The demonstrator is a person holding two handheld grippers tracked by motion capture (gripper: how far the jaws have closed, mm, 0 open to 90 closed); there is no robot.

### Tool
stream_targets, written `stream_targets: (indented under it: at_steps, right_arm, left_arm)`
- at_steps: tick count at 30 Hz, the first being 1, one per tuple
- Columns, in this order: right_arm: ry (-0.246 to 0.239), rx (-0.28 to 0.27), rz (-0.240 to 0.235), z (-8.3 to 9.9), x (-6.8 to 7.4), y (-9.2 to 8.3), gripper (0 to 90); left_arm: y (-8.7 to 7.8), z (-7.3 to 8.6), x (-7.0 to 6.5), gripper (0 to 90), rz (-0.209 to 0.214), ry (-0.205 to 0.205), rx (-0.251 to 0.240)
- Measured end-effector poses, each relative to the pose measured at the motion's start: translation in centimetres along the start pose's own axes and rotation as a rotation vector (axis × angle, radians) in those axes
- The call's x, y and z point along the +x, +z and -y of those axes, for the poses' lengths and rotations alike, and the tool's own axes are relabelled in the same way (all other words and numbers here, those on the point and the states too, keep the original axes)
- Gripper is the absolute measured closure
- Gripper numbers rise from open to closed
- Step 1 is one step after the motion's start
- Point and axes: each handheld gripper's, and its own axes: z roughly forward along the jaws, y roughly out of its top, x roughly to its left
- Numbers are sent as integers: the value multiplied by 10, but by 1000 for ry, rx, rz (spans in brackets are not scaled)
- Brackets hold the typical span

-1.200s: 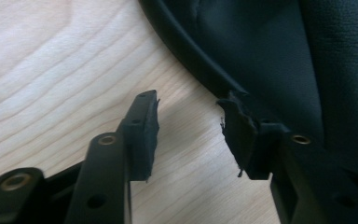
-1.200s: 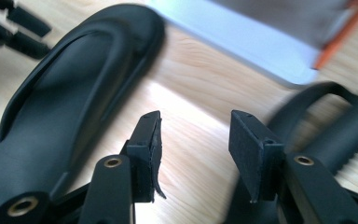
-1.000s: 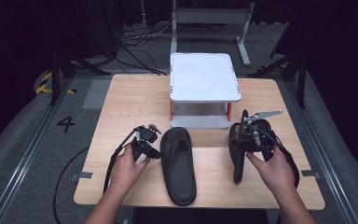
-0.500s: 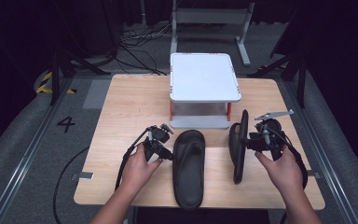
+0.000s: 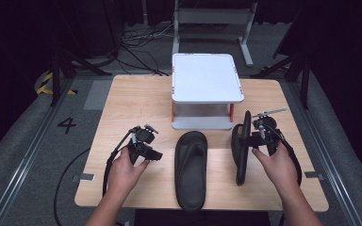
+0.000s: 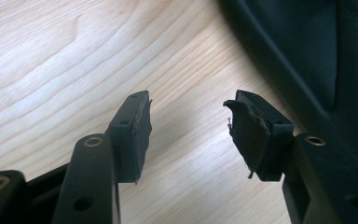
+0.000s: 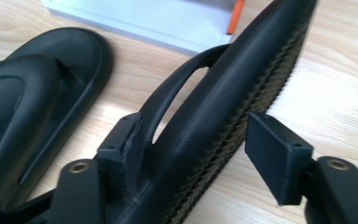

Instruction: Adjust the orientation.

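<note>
1. Wooden table carries a white two-tier rack at 12 o'clock and two black flip-flops in front of it.
2. Flat flip-flop lies sole-down at table centre, toe toward the rack, running toward 6 o'clock.
3. Second flip-flop stands on its edge at 3 o'clock of the flat one, apart from it.
4. Left gripper sits at 9 o'clock of the flat flip-flop. Its jaws have just been opening; in the left gripper view they stand apart over bare wood, nothing between them, the sandal's rim just beside the right-hand pad.
5. Right gripper straddles the edge-standing flip-flop. Its jaws have just been opening; one pad sits by the strap, the other stands clear of the ribbed sole, so no clamp.
6. Risk: unclamped, the edge-standing sandal likely topples, either onto its neighbour or sole-up.
7. Risk: withdrawing the right gripper may snag the strap and drag the sandal askew.
</note>
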Motion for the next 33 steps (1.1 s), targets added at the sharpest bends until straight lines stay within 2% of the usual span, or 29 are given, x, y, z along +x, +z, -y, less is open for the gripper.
stream_targets:
  at_steps: [3,6,10,18,19,20,24,26,27,29,31,33]
  right_arm:
    - [-21,-7,-2,1,3,0,389]
    - [-21,-6,-3,2,0,-2,394]
    - [4,-10,-19,8,-12,-11,424]
    - [40,19,46,24,-30,-30,457]
    - [50,45,80,28,-35,-34,459]
    - [55,59,92,30,-38,-35,461]
    - [84,80,95,36,-48,-35,463]
    - [102,122,126,41,-56,-31,464]
    - [121,160,132,43,-59,-28,462]
    - [133,191,135,47,-65,-24,457]
    - [142,191,146,48,-68,-25,454]
    - [139,144,138,47,-70,-30,427]
  left_arm:
    - [0,4,5,478,4,-15,5]
    - [-1,5,7,478,-1,-13,4]
    - [-3,3,8,474,10,-10,-2]
    - [-3,-3,12,465,19,-8,-4]
    - [-1,-5,15,463,19,-7,0]
    - [0,-6,16,463,18,-13,2]
    - [1,-10,16,463,13,-5,3]
    - [2,-13,15,460,22,0,7]
    - [3,-14,15,460,21,3,11]
    - [4,-14,15,460,20,5,13]
    - [4,-15,16,460,15,14,15]
    - [3,-15,16,460,23,4,9]
